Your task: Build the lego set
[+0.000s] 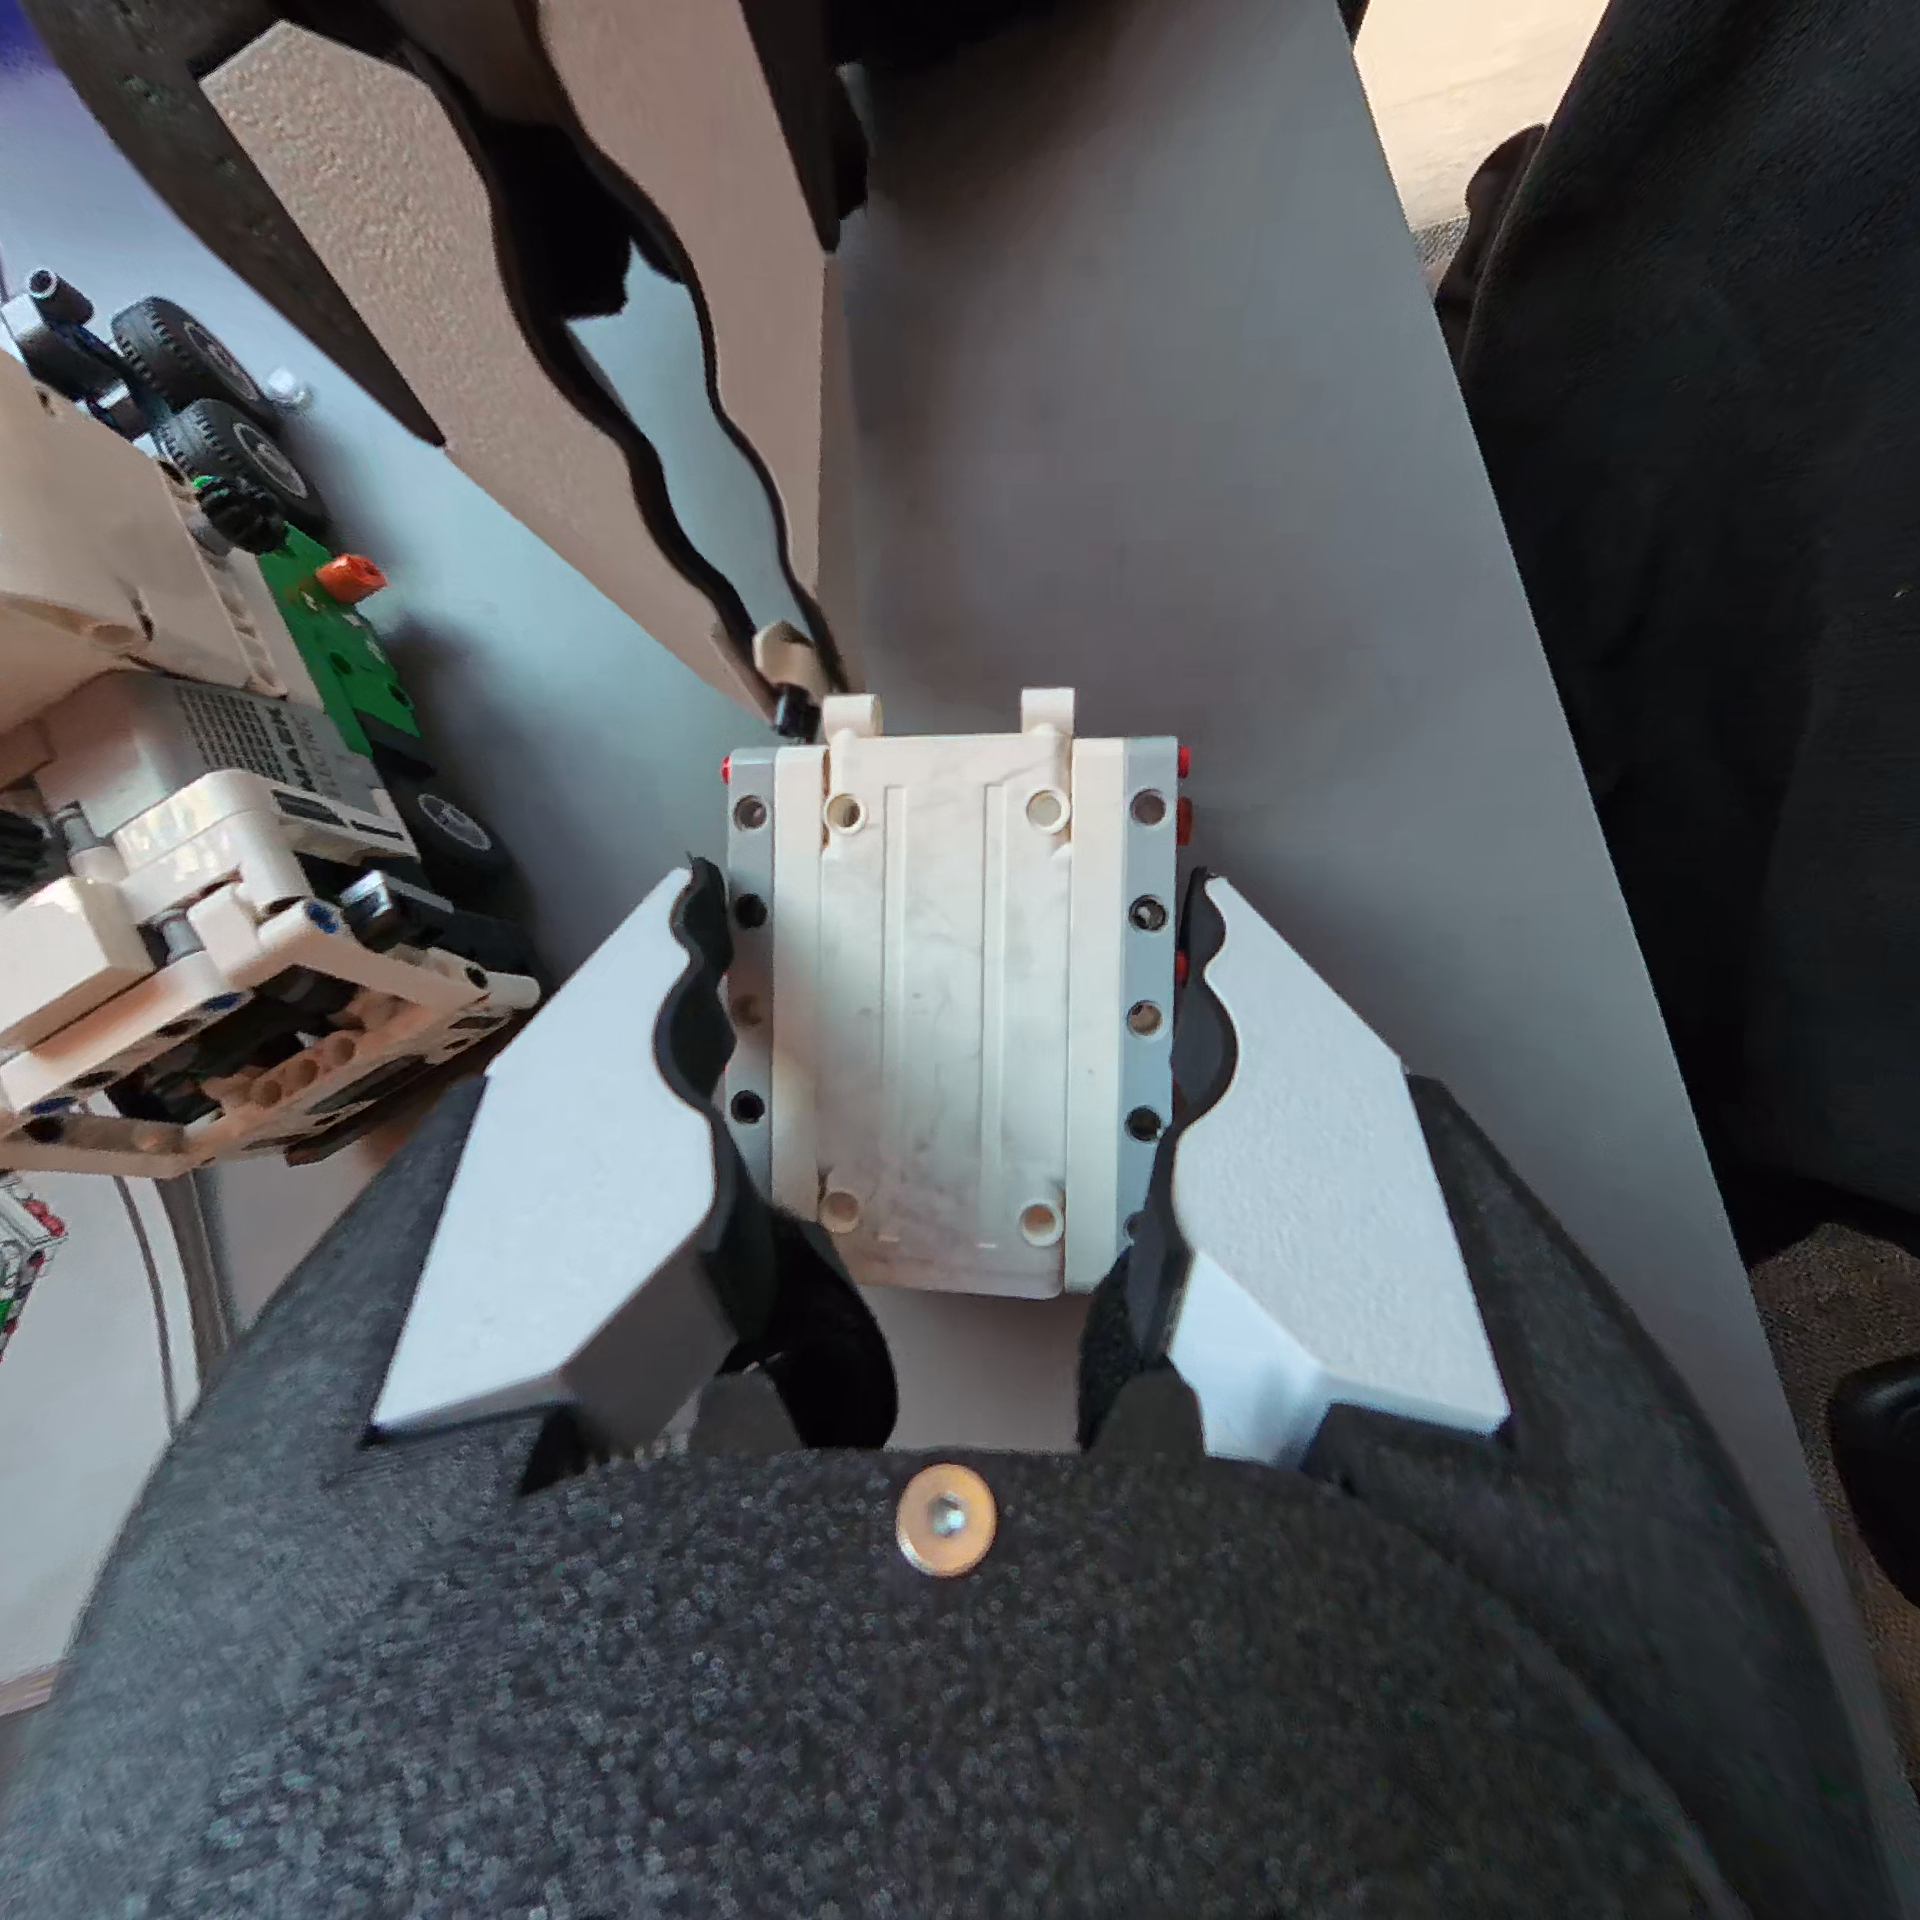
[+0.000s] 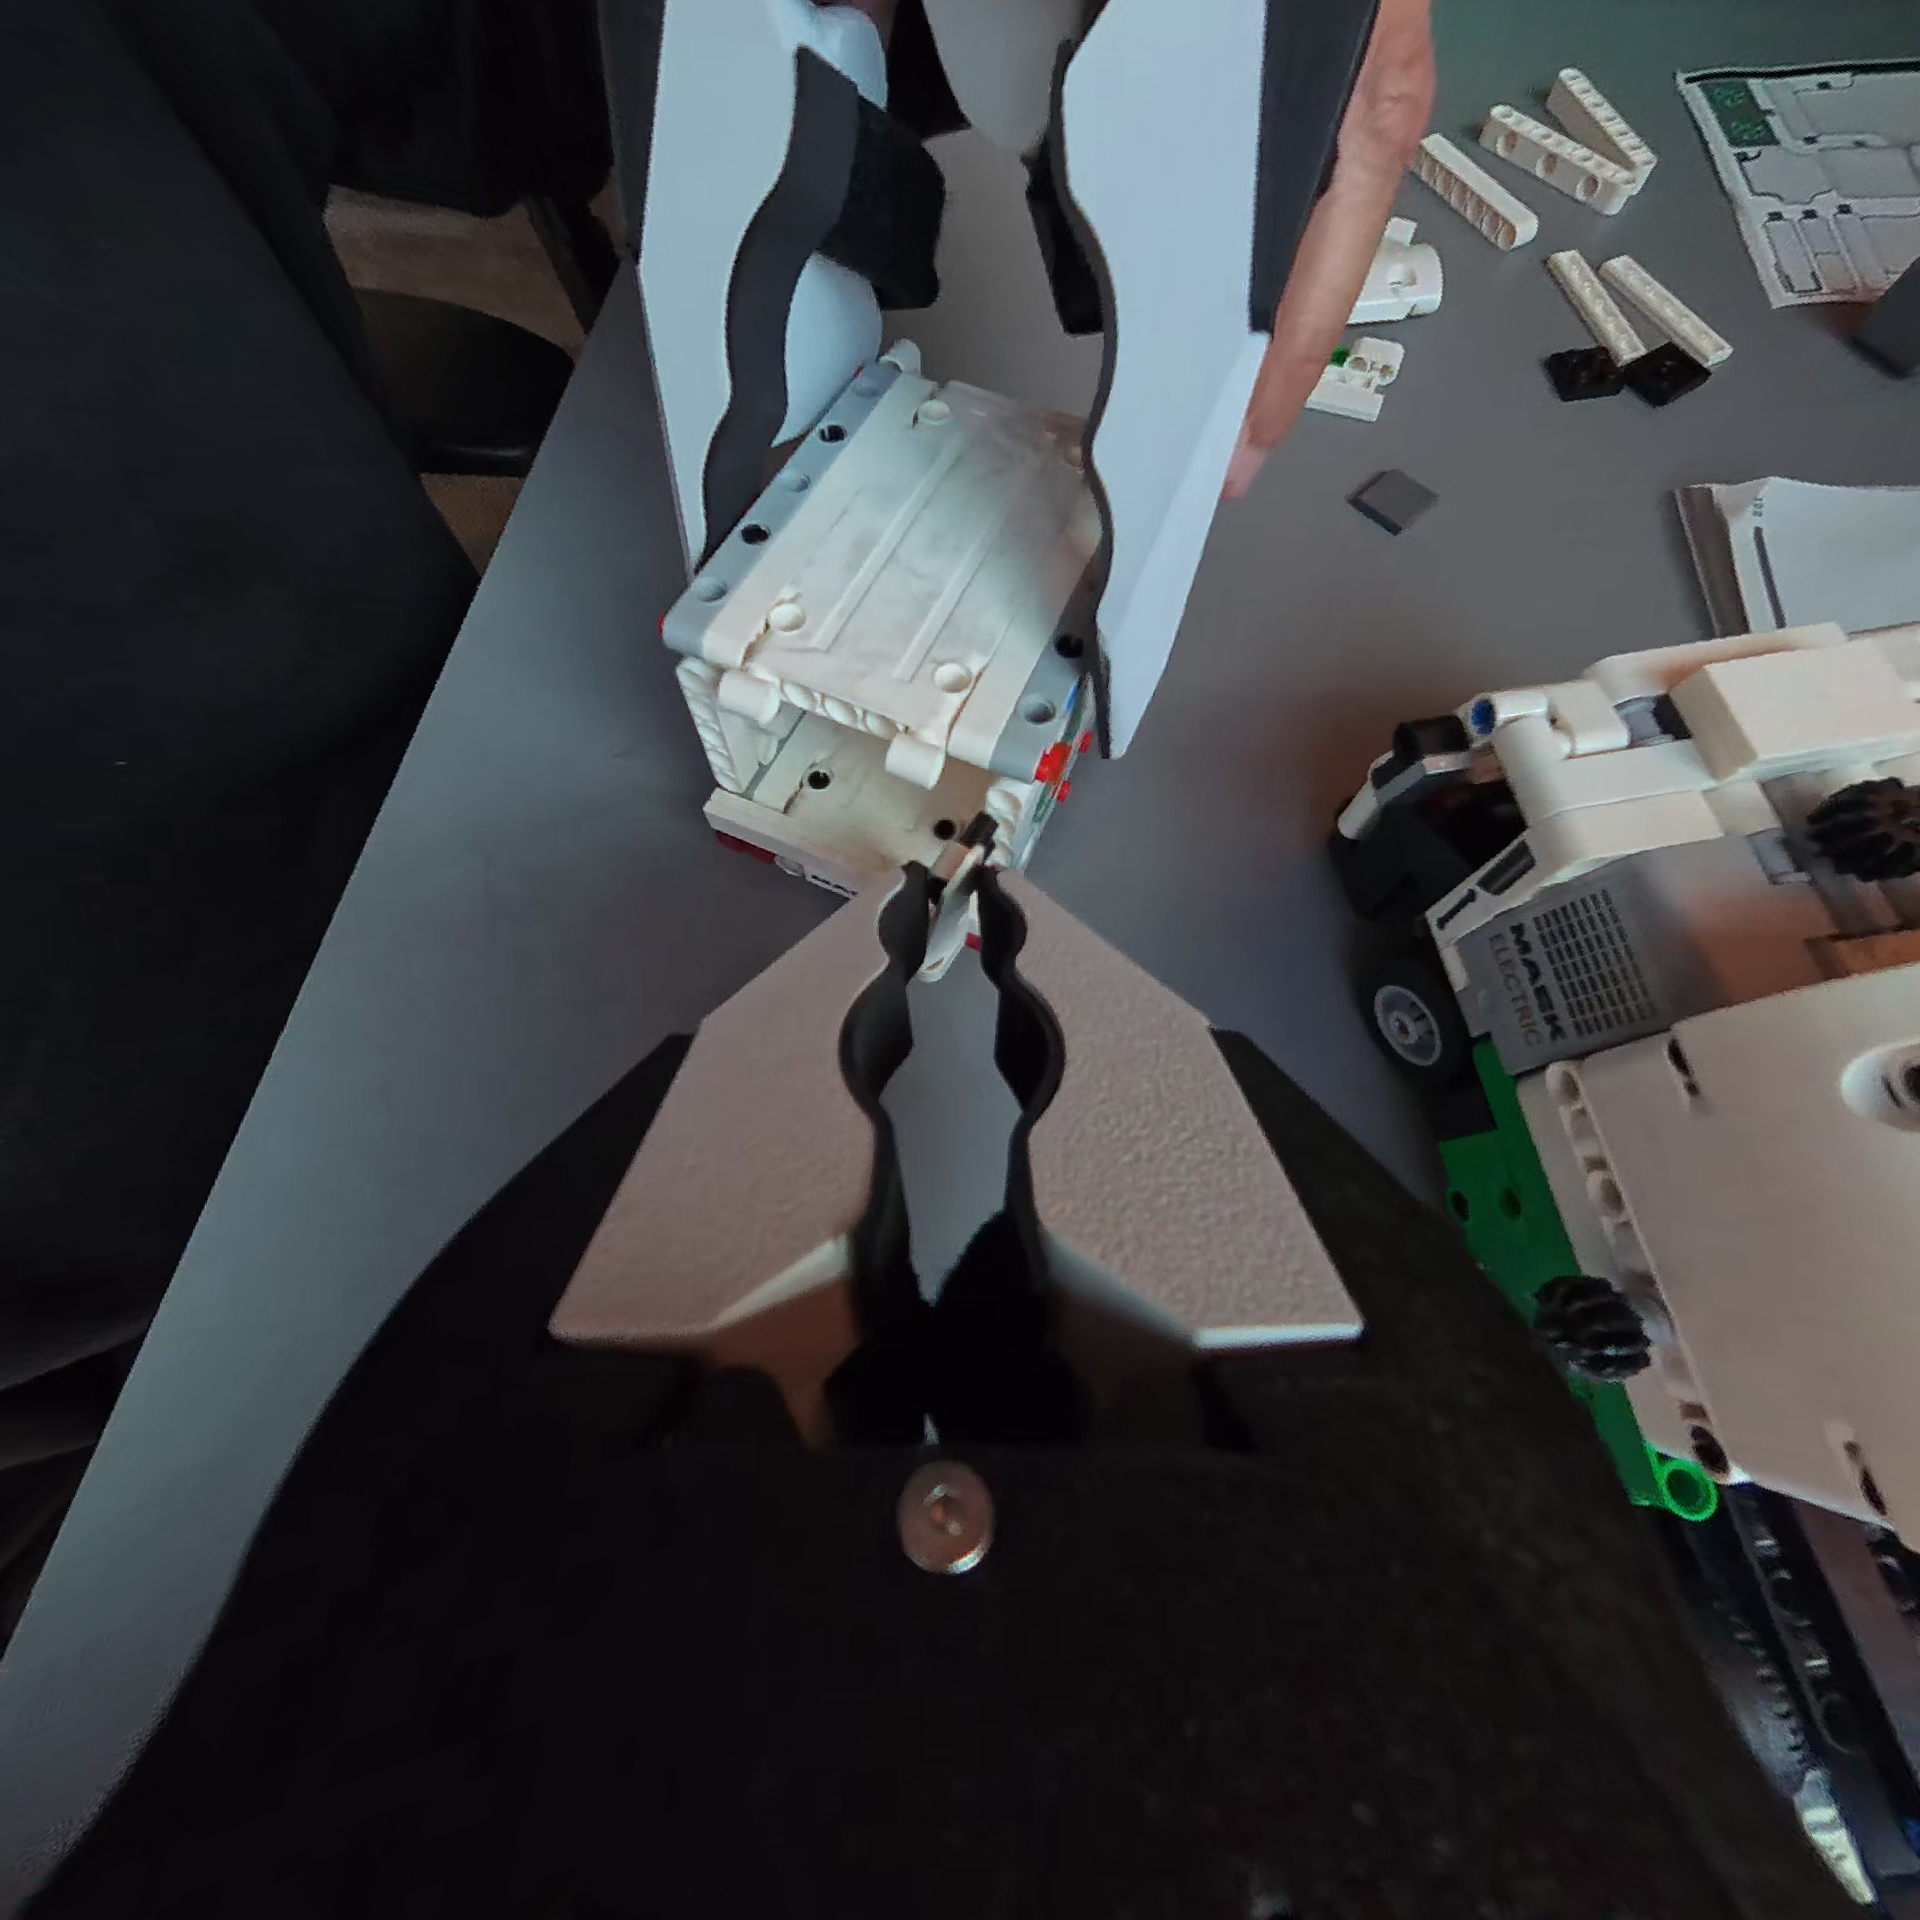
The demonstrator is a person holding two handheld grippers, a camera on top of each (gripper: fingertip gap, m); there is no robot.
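Box module [image 1: 951, 1013] of white lego, open end hollow, sits on grey table [image 2: 499, 831], my left gripper [image 1: 951, 925] clamped round sides. My right gripper [image 2: 951, 914] pinches small white piece [image 2: 951, 925] at opening. Truck [image 2: 1662, 987], loose beams [image 2: 1538, 156] lie right.

Dark printed lettering is showing on a grey grille panel [image 2: 1538, 977] on the side of the white and green truck [image 2: 1714, 1195]; the left wrist view is showing the same panel [image 1: 260, 748]. A partly cut-off dark word is sitting on the bottom strip [image 2: 821, 881] of the white box section [image 2: 914, 582]. A printed sheet [image 2: 1808, 156] and a booklet [image 2: 1787, 561] are lying on the surface, their print too small to read.
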